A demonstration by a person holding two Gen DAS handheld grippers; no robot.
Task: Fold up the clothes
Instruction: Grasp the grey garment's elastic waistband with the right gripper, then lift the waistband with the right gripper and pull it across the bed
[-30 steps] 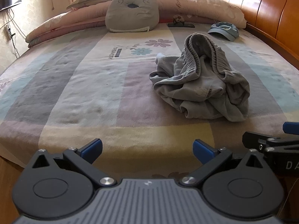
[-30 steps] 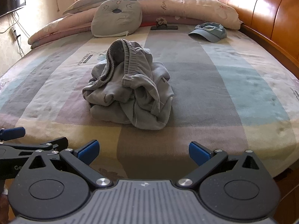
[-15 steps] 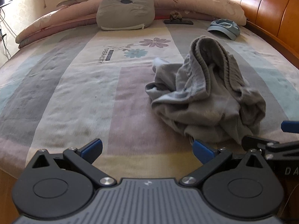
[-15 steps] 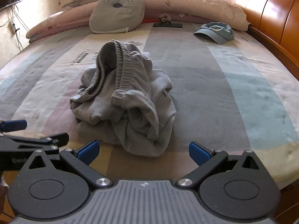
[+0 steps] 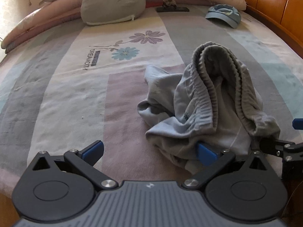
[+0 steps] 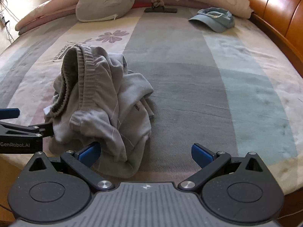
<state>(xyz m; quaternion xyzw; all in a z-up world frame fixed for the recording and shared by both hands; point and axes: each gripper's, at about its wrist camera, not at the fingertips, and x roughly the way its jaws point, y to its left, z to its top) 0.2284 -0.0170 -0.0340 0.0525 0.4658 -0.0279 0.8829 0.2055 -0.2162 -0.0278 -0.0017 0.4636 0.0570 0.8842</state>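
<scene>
Left tongs wide open, holding nothing | right tongs open too | crumpled grey cloth shorts lay bunched on the striped bed between both tongs, ready to grab | only the right view showed the pile's far side.

Bedsheet: grey, teal, cream and mauve blocks, with purple and blue flower prints. Crumpled shorts: light grey, ribbed waistband. Cap: blue. Pillow: grey-green, face print. Headboard: orange-brown wood. Gripper pads: blue on black linkage
</scene>
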